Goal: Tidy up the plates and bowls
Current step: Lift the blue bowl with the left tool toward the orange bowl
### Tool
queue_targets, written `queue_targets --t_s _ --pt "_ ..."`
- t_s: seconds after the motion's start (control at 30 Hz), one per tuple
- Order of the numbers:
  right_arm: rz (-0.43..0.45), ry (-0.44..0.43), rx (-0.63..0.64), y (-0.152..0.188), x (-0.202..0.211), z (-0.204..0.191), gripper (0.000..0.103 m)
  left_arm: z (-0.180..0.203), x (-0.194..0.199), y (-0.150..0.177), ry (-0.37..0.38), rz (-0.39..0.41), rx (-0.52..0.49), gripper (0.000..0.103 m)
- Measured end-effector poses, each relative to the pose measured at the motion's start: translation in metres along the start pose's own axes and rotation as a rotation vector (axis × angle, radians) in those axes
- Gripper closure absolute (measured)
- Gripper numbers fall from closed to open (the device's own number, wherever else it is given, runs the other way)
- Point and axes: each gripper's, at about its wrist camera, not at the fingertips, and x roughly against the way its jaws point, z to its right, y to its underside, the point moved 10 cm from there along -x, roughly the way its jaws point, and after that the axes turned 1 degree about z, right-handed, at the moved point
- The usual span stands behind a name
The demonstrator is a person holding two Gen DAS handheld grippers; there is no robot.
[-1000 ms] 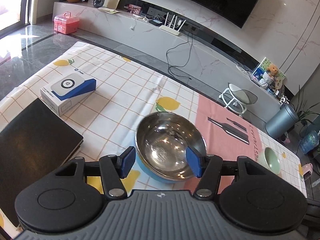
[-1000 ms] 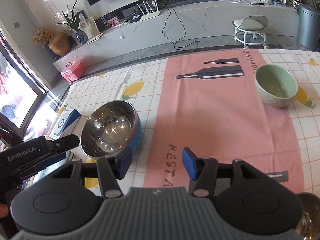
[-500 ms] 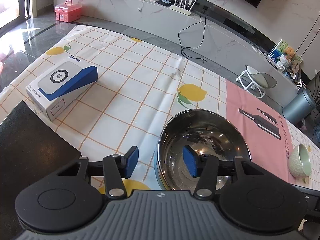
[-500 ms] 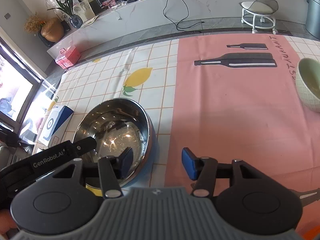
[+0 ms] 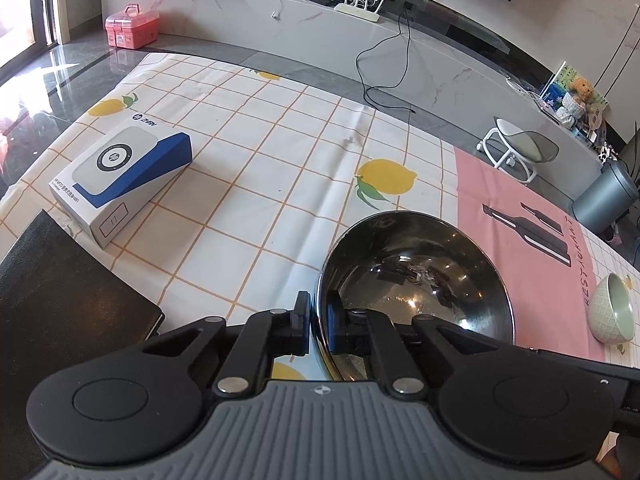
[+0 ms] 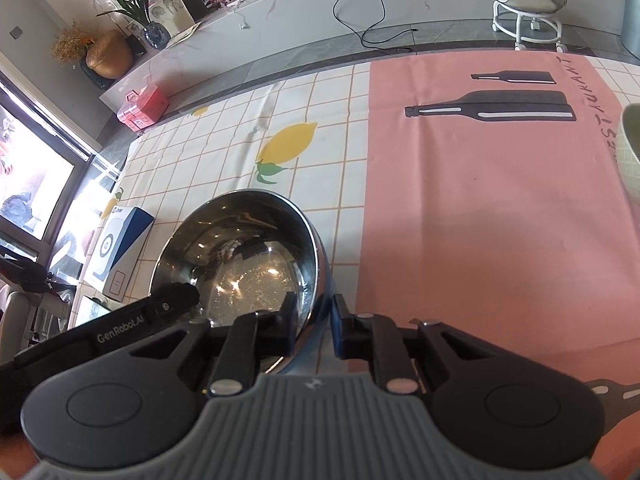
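A stainless steel bowl (image 5: 412, 280) with a blue outer shell sits on the lemon-print tablecloth (image 5: 260, 152). My left gripper (image 5: 318, 322) is closing on its near left rim, one pad outside and one inside, both pressing the wall. In the right wrist view the same steel bowl (image 6: 240, 252) has my right gripper (image 6: 314, 322) closing over its near right rim in the same way, the rim pinched between the pads. A pale green bowl (image 5: 612, 312) stands apart on the right, also seen as the green bowl (image 6: 630, 152) at the frame edge.
A white and blue box (image 5: 120, 176) lies at the left, with a black flat book (image 5: 60, 300) nearer to me. A pink placemat (image 6: 480, 208) covers the table's right part. Beyond the far table edge are the floor, a stool and a marble bench.
Both grippers came down and forward to the steel bowl, and their jaws went from wide apart to clamped on its rim, left on the left side and right on the right side.
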Motion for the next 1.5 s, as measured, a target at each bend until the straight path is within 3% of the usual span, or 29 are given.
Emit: queue_targets --t_s 0.27,0.57,1.07,1.5 --pt "0.006 -0.025 -0.002 0.006 0.018 -0.002 0.089 0.005 0.027 0.004 -0.004 0.019 -0.023 0.095" --pt "0.026 -0.076 -0.03 0.034 0.075 0.016 0.089 0.035 0.076 0.031 0.052 0.027 -0.064 0.094" --pt "0.128 -0.055 -0.028 0.097 0.204 0.093 0.089 0.123 0.153 0.111 0.211 0.027 -0.158 0.092" --pt "0.208 0.033 -0.035 0.12 0.281 0.164 0.09 0.212 0.176 0.154 0.302 0.006 -0.321 0.092"
